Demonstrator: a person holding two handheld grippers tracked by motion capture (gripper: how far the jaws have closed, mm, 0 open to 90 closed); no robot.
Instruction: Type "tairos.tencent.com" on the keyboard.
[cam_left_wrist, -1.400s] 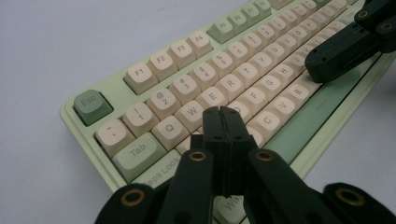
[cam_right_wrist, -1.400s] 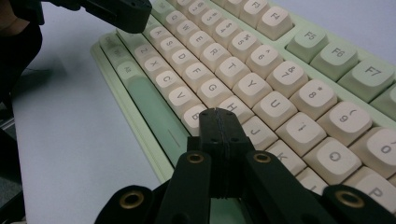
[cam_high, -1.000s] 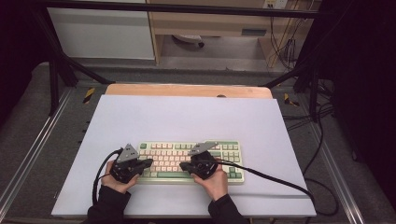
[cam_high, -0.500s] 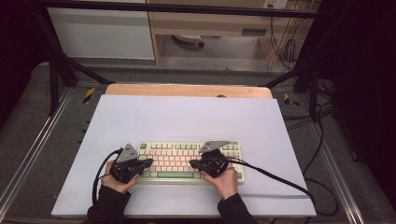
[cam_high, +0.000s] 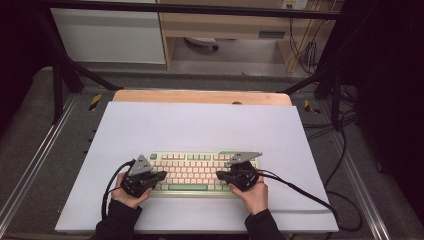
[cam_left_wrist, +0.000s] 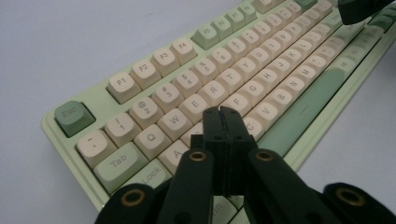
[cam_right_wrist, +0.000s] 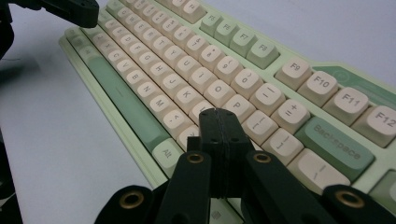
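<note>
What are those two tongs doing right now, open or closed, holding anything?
Left tongs: closed, holding nothing, tips over the keyboard near its left-hand letter keys.
Right tongs: closed, holding nothing, tips over the keys near P.

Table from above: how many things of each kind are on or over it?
Pale green keyboard with cream keys: 1
White rectangular table mat: 1
Black two-jaw grippers, jaws shut, held over the keyboard's ends: 2, the left gripper and the right gripper
Total: 4

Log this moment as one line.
left gripper: shut, over keys | right gripper: shut, over keys | pale green keyboard: flat on table
</note>
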